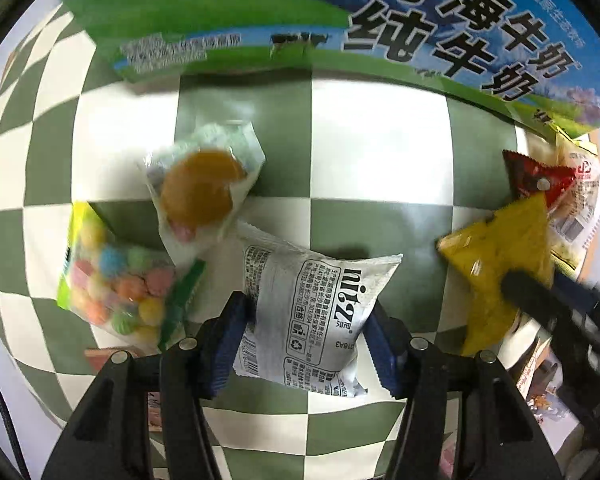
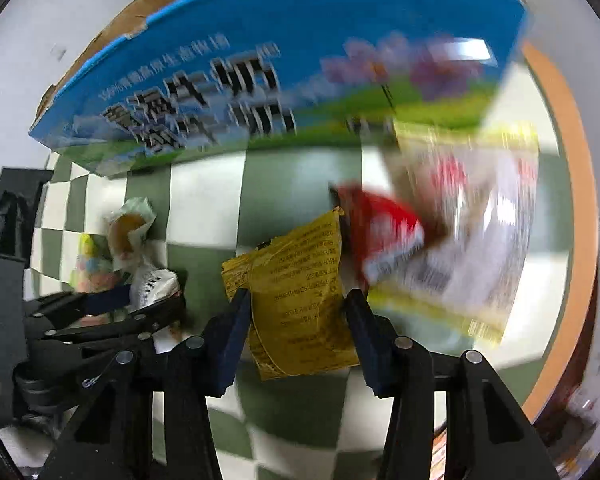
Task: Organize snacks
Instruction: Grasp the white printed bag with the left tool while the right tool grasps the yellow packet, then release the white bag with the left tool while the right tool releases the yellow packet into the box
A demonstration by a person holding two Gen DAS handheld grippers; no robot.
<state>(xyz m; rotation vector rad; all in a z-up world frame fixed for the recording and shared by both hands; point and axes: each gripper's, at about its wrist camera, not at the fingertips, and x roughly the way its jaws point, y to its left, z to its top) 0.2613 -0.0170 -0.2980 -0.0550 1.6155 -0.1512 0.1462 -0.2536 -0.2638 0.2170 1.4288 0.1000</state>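
Observation:
My left gripper (image 1: 306, 312) is shut on a silver-grey snack packet (image 1: 308, 316), its blue pads pressed on both sides. My right gripper (image 2: 296, 308) is shut on a yellow packet (image 2: 300, 300), which also shows in the left wrist view (image 1: 500, 264). A blue and green milk carton box (image 1: 340, 20) stands at the back on the checked cloth (image 1: 380, 140); it also shows in the right wrist view (image 2: 260, 60). A bun in a clear wrapper (image 1: 204, 188) and a bag of coloured candies (image 1: 116, 284) lie left.
A red packet (image 2: 384, 228) and a large white and yellow bag (image 2: 468, 240) lie right of the yellow packet, blurred. The round table's wooden edge (image 2: 572, 200) curves at the right. My left gripper shows in the right wrist view (image 2: 140, 304).

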